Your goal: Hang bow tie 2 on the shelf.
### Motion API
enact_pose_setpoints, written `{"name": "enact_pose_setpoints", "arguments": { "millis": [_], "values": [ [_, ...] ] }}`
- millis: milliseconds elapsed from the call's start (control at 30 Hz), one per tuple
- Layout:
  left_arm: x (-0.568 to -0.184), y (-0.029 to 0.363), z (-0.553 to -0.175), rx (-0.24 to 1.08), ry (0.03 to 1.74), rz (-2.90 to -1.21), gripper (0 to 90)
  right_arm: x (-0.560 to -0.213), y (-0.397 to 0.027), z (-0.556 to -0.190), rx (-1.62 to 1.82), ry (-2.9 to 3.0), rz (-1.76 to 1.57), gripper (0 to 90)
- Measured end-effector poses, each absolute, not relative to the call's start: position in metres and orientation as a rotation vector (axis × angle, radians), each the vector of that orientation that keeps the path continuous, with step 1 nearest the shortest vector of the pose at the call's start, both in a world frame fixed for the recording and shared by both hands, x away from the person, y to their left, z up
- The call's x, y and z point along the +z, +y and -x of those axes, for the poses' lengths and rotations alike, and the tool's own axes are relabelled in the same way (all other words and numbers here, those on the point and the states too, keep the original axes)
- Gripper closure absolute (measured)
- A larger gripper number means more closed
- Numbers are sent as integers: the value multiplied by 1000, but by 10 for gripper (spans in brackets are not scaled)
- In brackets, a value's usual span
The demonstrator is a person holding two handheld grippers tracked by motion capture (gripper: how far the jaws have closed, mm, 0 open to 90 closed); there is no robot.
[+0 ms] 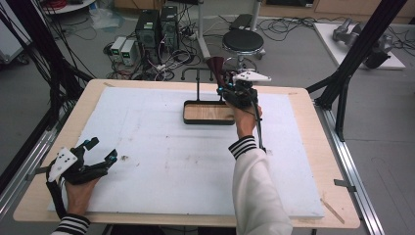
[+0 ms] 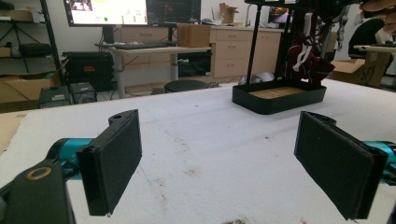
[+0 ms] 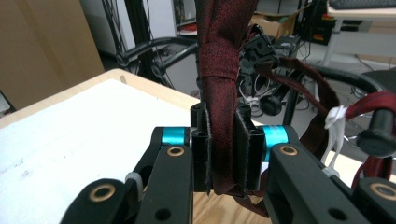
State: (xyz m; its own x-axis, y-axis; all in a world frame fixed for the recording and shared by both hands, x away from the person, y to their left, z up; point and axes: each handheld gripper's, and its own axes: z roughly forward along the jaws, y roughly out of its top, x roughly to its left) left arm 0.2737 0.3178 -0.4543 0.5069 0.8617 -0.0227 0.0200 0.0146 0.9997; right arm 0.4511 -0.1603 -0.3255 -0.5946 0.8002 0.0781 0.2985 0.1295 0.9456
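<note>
Maroon tie (image 3: 223,93) clamped in right claw (image 3: 223,154).

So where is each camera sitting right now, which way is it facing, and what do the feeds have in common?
High view: above the person's side, looking forward and down at the white pad; both forearms, left claw and right claw show.
Left gripper view: rides the left claw, low over the pad, jaws wide apart, facing the black tray stand.
Right gripper view: rides the right claw, jaws clamped on the dark red necktie.
Shared: tray stand and necktie appear in the high and left gripper views.
</note>
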Motion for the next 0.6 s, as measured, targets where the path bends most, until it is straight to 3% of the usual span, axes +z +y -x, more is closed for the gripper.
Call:
{"name": "enact_pose_setpoints", "arguments": {
  "millis": [600],
  "values": [
    [-454,318,-274,790,828,-1411,154,-345,-160,-464,1455,1999,-1181,790]
  ]
}}
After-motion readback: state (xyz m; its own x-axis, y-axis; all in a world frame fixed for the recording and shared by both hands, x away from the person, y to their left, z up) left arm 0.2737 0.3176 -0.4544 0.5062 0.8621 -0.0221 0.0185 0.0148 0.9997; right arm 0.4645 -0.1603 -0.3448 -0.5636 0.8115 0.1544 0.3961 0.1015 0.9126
